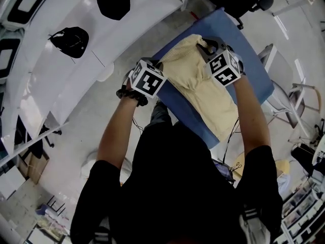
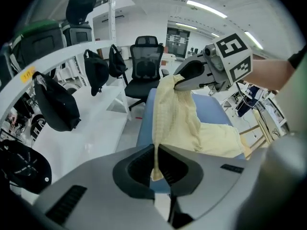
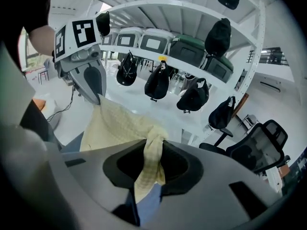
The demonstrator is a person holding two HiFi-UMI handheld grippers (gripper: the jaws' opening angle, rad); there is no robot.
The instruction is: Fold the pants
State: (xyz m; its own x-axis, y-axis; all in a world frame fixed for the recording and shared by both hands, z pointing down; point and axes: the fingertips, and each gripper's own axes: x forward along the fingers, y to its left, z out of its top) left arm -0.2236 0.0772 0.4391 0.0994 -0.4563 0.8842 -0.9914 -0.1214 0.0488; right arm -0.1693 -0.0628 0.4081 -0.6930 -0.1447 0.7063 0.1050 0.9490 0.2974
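The left gripper (image 2: pixel 157 167) has its fingers pressed together on a thin edge of the pants (image 1: pixel 203 93). The right gripper (image 3: pixel 149 163) has its fingers set narrowly apart, clamped on a thicker, bunched fold of the same cloth. There is one pair of pants, pale yellow with a fine checked weave. A stretch of it is raised between the two grippers, and the rest lies spread on the single blue table (image 1: pixel 256 72), running along its length towards the person. Each gripper carries one marker cube, the left cube (image 1: pixel 148 80) and the right cube (image 1: pixel 224 68), so there are two in all. Their faces bear black-and-white square patterns and no readable words. Beyond the table, the head view shows two black bags, one (image 1: pixel 71 40) nearer and one (image 1: pixel 112 1) further along a curved white shelf (image 1: pixel 45 80). In the right gripper view, four black bags hang in a row under that shelf. Bins (image 3: pixel 154 43) stand on it, some pale and some green, and their contents cannot be made out. One black office chair (image 2: pixel 146 61) stands past the far end of the table. A small yellow label (image 2: pixel 28 74) sits on the shelf rail, its writing too small to read.
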